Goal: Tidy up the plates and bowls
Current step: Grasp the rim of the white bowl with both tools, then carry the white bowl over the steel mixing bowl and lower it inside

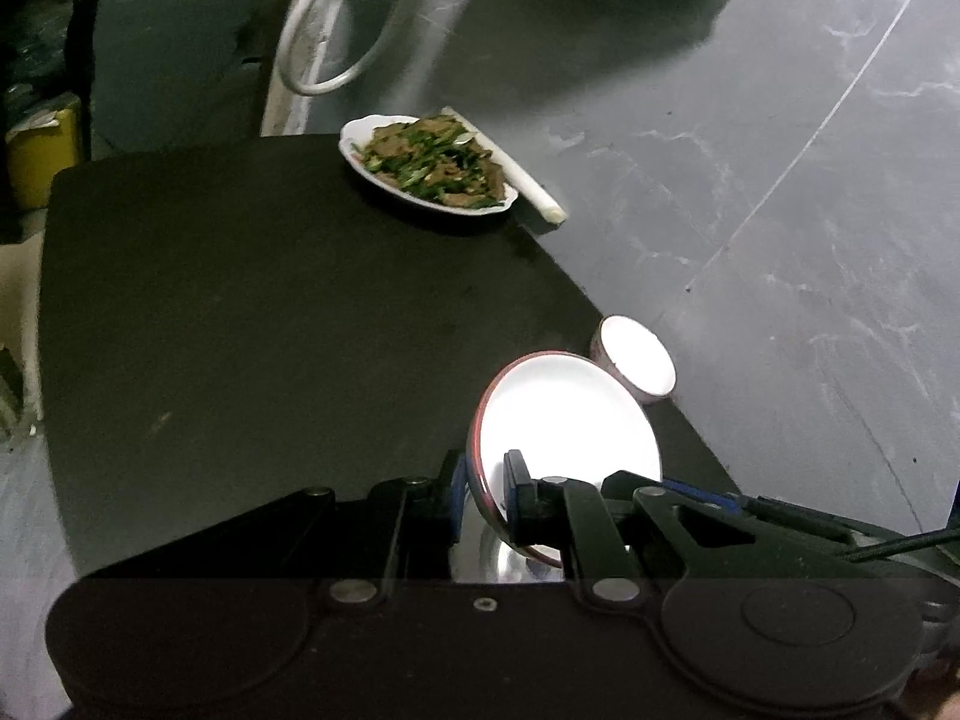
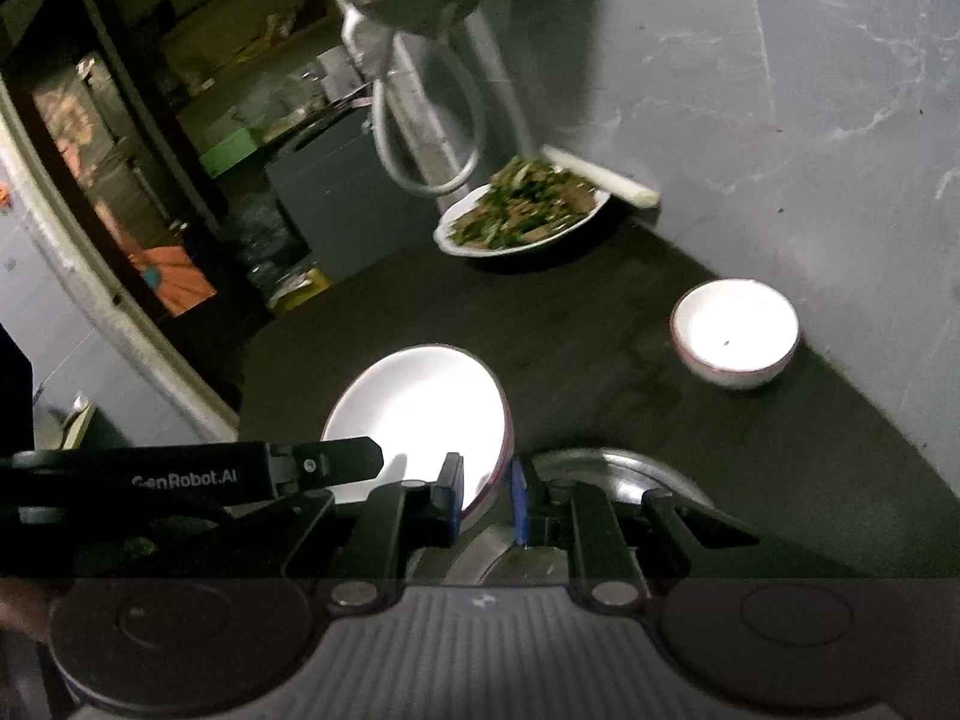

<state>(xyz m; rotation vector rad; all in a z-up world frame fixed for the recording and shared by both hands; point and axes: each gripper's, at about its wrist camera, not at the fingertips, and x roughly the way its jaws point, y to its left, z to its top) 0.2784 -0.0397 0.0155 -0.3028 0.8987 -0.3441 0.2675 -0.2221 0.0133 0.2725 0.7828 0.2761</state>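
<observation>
The right tool (image 2: 487, 495) grips the near rim of a white red-edged plate (image 2: 420, 408), one finger inside the rim and the blue-padded one outside — the plate is tilted. The left tool (image 2: 336, 459) reaches in from the left to the plate's other side. A metal dish (image 2: 624, 474) lies just right of it. Further off on the dark counter (image 2: 600, 324) stand a small white bowl (image 2: 735, 333) and a plate of greens and meat (image 2: 522, 210) — well apart.

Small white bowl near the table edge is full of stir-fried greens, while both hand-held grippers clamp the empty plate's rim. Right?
Not quite. The small white bowl is empty, as the right wrist view shows; the greens sit on the far oval plate. Both the left hand-held gripper and right hand-held gripper do clamp the empty plate.
</observation>
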